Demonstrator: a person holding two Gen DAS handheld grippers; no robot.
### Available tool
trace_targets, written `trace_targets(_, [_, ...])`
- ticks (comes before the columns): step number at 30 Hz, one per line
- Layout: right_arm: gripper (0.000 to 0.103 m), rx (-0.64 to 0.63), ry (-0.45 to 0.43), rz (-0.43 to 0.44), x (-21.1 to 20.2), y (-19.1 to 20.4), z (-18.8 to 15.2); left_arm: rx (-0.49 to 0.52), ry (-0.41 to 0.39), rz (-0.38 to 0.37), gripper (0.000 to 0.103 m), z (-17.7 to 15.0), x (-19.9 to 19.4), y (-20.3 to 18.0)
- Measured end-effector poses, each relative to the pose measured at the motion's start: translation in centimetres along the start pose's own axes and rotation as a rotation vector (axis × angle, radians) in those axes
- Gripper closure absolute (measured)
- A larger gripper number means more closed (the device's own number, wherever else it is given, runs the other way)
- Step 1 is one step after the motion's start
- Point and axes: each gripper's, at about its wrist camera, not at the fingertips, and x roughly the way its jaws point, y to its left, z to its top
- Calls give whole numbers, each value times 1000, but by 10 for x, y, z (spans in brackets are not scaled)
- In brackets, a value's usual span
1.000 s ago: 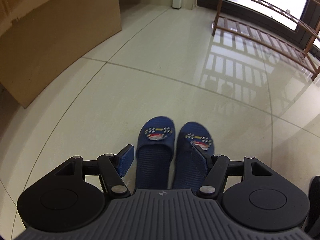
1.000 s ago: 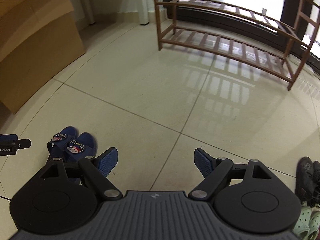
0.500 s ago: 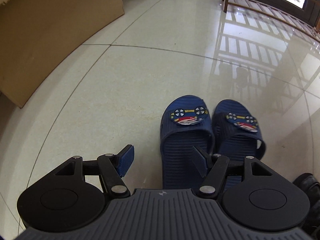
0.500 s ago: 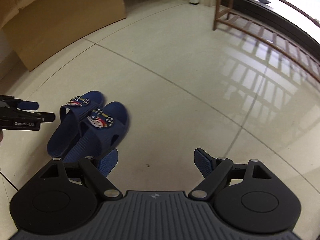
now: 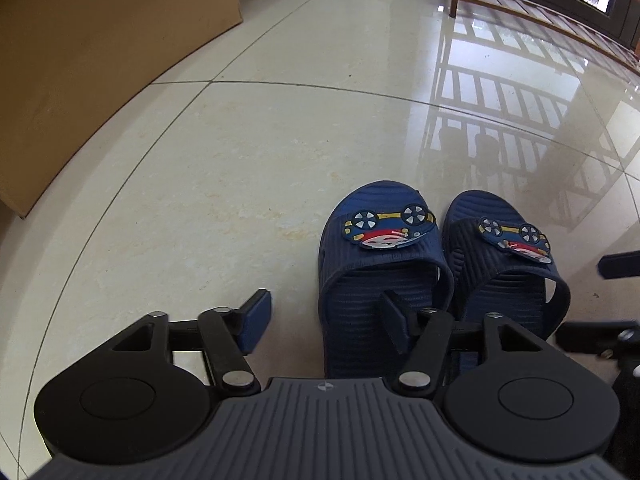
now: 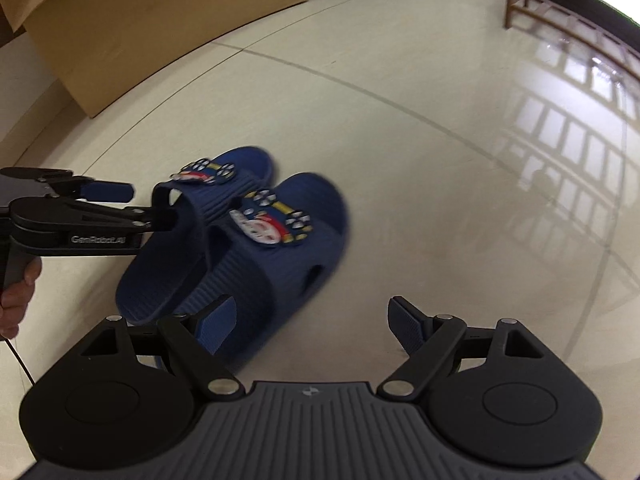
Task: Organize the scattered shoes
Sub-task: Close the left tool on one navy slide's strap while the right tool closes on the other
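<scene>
Two dark blue slippers with cartoon car badges lie side by side on the tiled floor, the left slipper and the right slipper. My left gripper straddles the left slipper's outer side wall. One finger is over its footbed, the other outside above the floor. Its jaws are closing and the pads are still clear of the wall. In the right wrist view the left gripper reaches in at the left slipper's strap. My right gripper is open, low over the floor just beside the right slipper.
A large cardboard box stands at the left. A wooden shoe rack runs along the window at the far right and reflects in the glossy tiles. A person's hand holds the left gripper's handle.
Both grippers have come down close to the slippers. The left one shifted so one finger sits inside the left slipper, and its jaws narrowed. The right one swung left toward the pair.
</scene>
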Motion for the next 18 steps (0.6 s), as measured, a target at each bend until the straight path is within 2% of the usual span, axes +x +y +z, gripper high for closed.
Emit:
trace_targets(2, [16, 3, -3, -2, 7, 5, 0, 4, 3, 7, 46, -1, 4, -2])
trace_targets(7, [25, 4, -13, -18, 16, 8, 4, -21, 10, 20, 57, -1, 12, -3])
trace_targets(12, [42, 39, -14, -18, 22, 1, 11, -24, -2, 7, 60, 2, 19, -6])
trace_targets(14, [54, 50, -13, -11, 22, -2, 12, -39, -8, -7, 70, 3, 20, -5])
trace_targets(15, [59, 53, -15, -4, 21, -3, 12, -48, -12, -14, 81, 4, 20, -5])
trace_targets(16, [73, 54, -17, 4, 20, -4, 13, -54, -19, -8, 90, 5, 19, -6])
trace_targets(17, [80, 52, -21, 2, 18, -5, 13, -55, -21, -7, 93, 5, 19, -7])
trace_targets(18, [80, 49, -25, -5, 16, -5, 14, -60, -26, -13, 98, 6, 18, -8])
